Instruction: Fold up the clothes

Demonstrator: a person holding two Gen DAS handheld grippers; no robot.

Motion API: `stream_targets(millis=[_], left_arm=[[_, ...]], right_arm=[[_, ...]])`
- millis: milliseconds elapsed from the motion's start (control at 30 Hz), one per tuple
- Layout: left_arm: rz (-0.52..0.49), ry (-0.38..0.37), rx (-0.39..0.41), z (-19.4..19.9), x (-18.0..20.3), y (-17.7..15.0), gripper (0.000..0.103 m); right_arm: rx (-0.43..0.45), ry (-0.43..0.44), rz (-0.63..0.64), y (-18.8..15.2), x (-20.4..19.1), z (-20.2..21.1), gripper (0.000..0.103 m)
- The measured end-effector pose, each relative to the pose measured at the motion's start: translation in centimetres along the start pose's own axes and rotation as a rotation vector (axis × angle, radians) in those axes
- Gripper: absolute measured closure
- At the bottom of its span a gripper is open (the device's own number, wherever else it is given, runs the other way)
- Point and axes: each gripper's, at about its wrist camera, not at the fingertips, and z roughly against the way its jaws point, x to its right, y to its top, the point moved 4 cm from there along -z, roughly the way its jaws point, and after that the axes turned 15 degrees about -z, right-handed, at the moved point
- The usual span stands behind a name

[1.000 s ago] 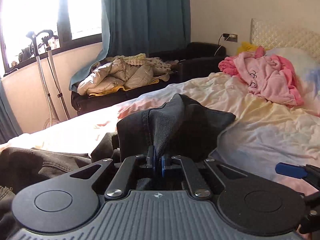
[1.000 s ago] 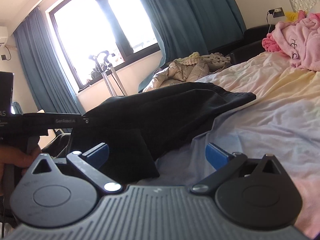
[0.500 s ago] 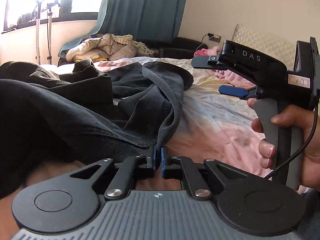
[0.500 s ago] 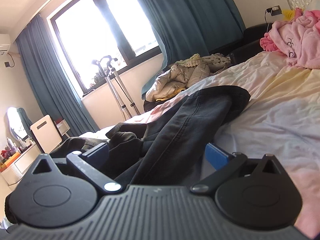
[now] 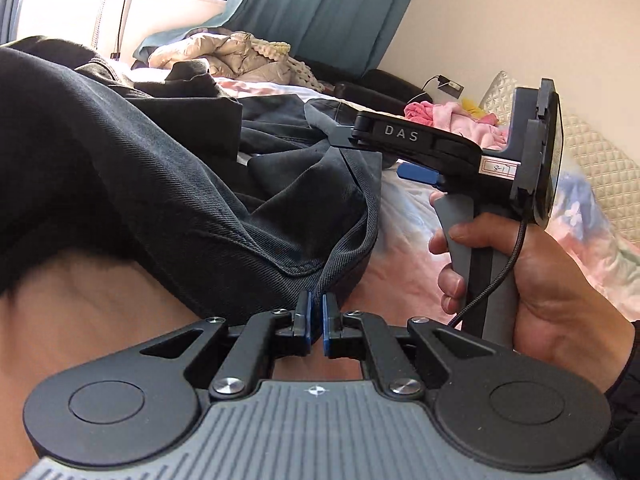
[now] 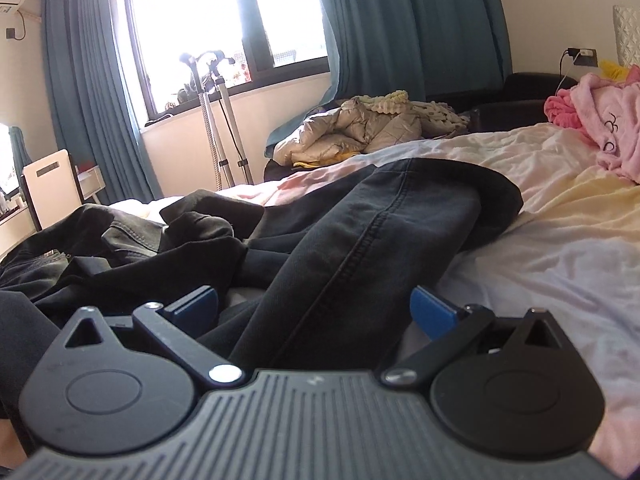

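- Left claw [image 5: 316,312] has its 2 blue pads pinched together on the hem edge of the dark charcoal denim trousers [image 5: 168,184], so that corner is clamped tight.
- Right claw [image 6: 316,312] is spread wide apart, blue fingers [image 6: 434,312] on either side of a trouser leg that runs right between them, not pinching it.
- In the left wrist view the right hand [image 5: 532,280] grips the grey handle of that claw, just beside the trousers.
- The trousers lie rumpled across the bed with the pastel pink-and-yellow sheet [image 6: 560,216].
- A fluffy pink garment [image 6: 604,128] sits well apart near the headboard.
- A beige puffer jacket [image 6: 352,132] is piled on the black sofa beyond the bed.
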Motion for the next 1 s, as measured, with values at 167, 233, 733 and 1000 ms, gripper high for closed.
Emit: stream_targets(millis=[167, 233, 733, 1000], left_arm=[[0.007, -0.015, 0.000, -0.5, -0.1, -0.2, 0.097], [0.002, -0.021, 0.009, -0.8, -0.2, -0.2, 0.097], [-0.041, -0.033, 0.132, 1.6, 1.8, 0.5, 0.098], [-0.076, -0.016, 0.097, 1.6, 2.3, 0.0, 0.098]], right_arm=[[-0.039, -0.072, 0.111, -1.2, -0.7, -2.6, 0.022], [-0.060, -0.170, 0.076, -1.4, 0.5, -3.3, 0.023], [0.086, -0.236, -0.441, 0.4, 8.2, 3.9, 0.092], [-0.007, -0.251, -0.749, -2.0, 12.3, 4.9, 0.088]])
